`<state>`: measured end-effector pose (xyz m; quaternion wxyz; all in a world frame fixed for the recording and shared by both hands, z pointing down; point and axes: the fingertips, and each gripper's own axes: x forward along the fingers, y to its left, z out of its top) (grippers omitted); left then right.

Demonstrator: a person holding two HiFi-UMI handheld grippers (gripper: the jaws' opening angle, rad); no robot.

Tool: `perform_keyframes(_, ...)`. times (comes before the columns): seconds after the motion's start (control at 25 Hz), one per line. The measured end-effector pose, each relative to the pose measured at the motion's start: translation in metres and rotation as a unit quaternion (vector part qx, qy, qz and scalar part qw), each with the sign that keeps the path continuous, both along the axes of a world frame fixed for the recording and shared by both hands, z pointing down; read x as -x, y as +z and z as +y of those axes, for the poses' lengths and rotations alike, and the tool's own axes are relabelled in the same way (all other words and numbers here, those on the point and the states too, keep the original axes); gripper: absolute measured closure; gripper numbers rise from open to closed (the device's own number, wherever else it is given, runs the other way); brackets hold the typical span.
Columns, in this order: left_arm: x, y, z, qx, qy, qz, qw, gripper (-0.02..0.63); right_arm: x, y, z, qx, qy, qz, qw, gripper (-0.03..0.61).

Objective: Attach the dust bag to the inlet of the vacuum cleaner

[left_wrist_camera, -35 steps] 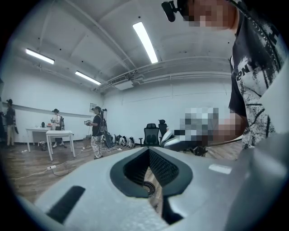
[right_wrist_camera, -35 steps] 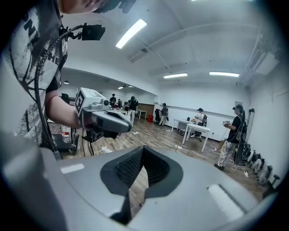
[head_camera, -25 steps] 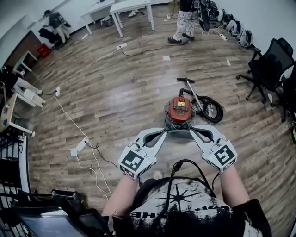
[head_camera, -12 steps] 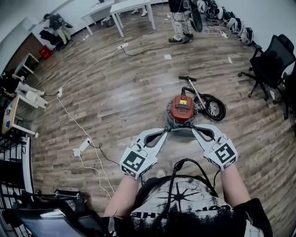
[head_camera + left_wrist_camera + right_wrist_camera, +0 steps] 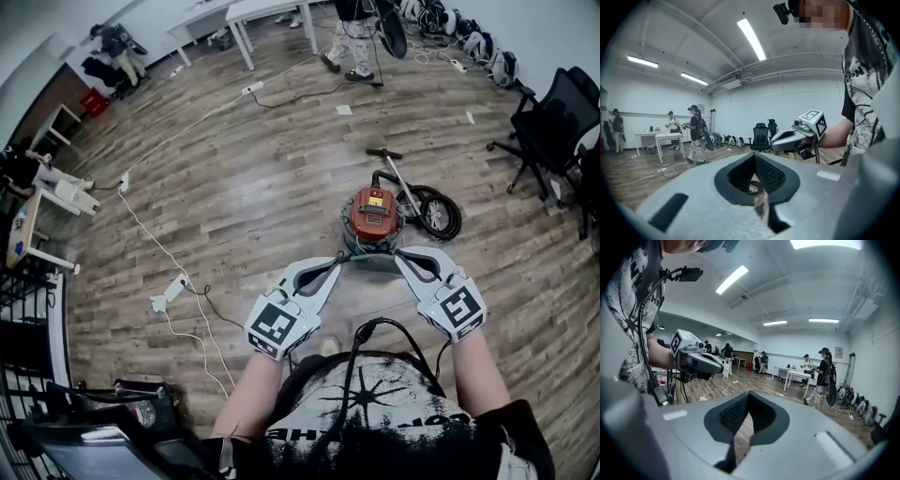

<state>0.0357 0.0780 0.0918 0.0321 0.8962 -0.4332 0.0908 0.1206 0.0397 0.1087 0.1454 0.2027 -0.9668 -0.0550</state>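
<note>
Pointing forward and a little down, left tongs: jaws clenched on nothing, only floor showing through the slit between them. Marker cube at the near end, forearm behind it.

Right tongs: likewise clenched and empty, level with the left pair. Its tips stand apart from the left tips and angle in toward them.

Vacuum: on the floor just beyond both sets of tips, centred on the gap between them. Red top facing up, grey drum below, its near edge showing between the two tips. Whether either pair touches it cannot be told.

Hose: black, coiled on the floor to the right of the vacuum, beyond the right tongs.

Wand: on the floor past the vacuum, farther from the tongs than the coil.

Power strip: white, with cable, on the floor well left of the left tongs.

Chair: black, far right of the right tongs.

Tables: white, far ahead, with a person standing near them.
</note>
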Motion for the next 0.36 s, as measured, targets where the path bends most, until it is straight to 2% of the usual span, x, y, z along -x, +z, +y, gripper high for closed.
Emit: perform_keyframes(0.36,-0.0003,0.0075,0.0001,0.003,0.001,-0.008,1.0000,0.612,-0.0002,-0.0041,-0.0037,-0.011,-0.005,-0.006,1.000,0.572)
